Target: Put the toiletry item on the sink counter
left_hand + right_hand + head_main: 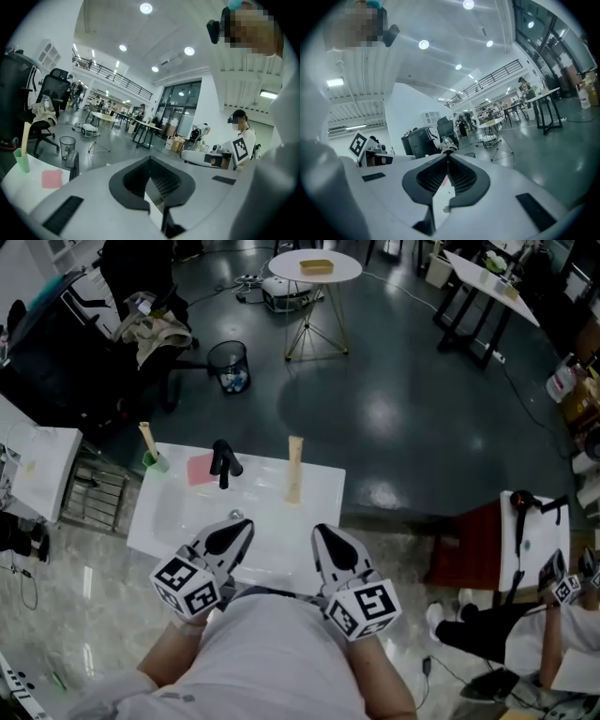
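Likeliest toiletry item: slim beige tube [294, 470] at the far edge of the white counter [272, 540], right of the black faucet [223, 463]. Its far end reaches past the counter edge in the head view, and I cannot tell whether it stands or lies. No gripper touches it. Handling, as a judgement: light, smooth-skinned and somewhat squeezable, and apt to tip or roll because it is long and narrow. Best hold is across the narrow body near mid-length with modest squeeze, because a grip near an end would let it swing. Other candidates sit on the same counter: a green cup [156, 461] holding a pale stick [148, 439] at the far left corner, and a flat pink pad [200, 469] between cup and faucet. Since all of them rest on the counter, either the placing is done or the item meant is out of view. Left gripper [242, 527] hovers over the near edge, well apart from the tube. Its own view shows the jaws together at the tips with nothing between them. Right gripper [323, 531] hangs beside it, jaws likewise closed and empty. Both are drawn in close to the person's body.
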Available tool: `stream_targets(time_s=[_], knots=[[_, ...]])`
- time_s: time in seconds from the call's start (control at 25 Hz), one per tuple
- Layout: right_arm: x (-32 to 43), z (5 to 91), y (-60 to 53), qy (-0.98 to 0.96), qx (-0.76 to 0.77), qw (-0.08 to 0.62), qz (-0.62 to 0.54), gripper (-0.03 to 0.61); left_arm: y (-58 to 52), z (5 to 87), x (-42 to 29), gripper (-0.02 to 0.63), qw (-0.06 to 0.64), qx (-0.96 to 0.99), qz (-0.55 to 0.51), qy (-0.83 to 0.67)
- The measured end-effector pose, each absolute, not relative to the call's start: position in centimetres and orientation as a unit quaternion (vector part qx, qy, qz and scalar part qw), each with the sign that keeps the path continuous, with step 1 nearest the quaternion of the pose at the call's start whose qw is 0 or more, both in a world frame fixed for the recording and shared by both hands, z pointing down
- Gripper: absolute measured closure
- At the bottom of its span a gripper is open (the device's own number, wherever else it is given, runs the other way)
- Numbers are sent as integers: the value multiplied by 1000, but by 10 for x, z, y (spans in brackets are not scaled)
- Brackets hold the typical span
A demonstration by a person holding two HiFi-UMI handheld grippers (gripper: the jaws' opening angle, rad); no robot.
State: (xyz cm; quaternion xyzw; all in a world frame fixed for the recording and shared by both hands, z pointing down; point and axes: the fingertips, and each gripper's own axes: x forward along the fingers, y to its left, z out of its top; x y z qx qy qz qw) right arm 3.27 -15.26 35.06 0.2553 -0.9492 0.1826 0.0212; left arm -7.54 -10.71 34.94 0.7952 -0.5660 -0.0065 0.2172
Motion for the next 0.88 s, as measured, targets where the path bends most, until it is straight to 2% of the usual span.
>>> stream_targets(time_s=[0.88], knots=[[21,351,-145,-956,240,44,163,555,-96,352,-87,598,212,780,-18,-589]])
